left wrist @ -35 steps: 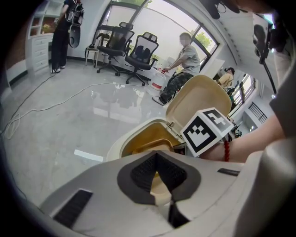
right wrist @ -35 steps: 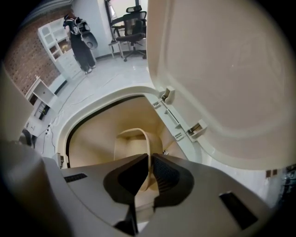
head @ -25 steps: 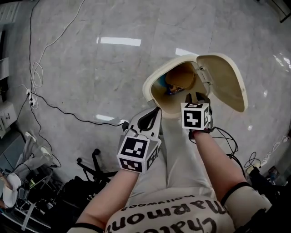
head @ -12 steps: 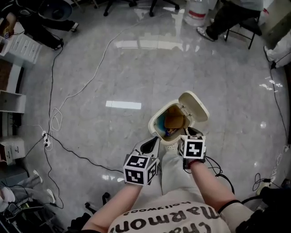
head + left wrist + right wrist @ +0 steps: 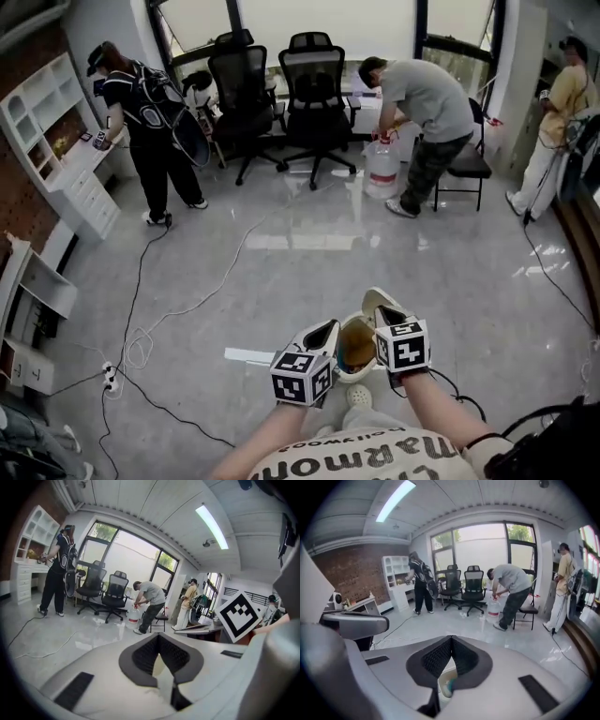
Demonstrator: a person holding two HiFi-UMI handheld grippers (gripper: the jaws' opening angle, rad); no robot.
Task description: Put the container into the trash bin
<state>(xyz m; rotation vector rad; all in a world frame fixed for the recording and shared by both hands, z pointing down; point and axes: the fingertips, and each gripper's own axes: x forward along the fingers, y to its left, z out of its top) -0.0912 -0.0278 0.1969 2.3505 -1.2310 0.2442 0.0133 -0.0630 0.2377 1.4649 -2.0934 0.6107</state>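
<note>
Both grippers are empty. The left gripper (image 5: 158,638) has its jaws pressed together at the tips with nothing between them, and the right gripper (image 5: 450,640) is closed the same way. The container (image 5: 358,349) seems to be the brown shape inside the open mouth of the trash bin (image 5: 340,356). The bin stands on the floor just ahead of the person, between the 2 grippers, with its lid (image 5: 379,302) tipped up and back. On that reading the drop is done and the step in hand is to confirm it. The person would do well to tilt the head down toward the bin, since the head view is aimed out across the room. They should then check that the container sits below the rim and draw both grippers away without knocking the lid. Only the head view shows bin, lid and both grippers together, along with 3 people and 2 office chairs (image 5: 317,80). The left gripper view shows none of the bin, only the room and the right gripper's marker cube (image 5: 239,616). The right gripper view adds a sliver of pale bin rim with a teal patch (image 5: 449,685) through the gap beneath its jaws.
</note>
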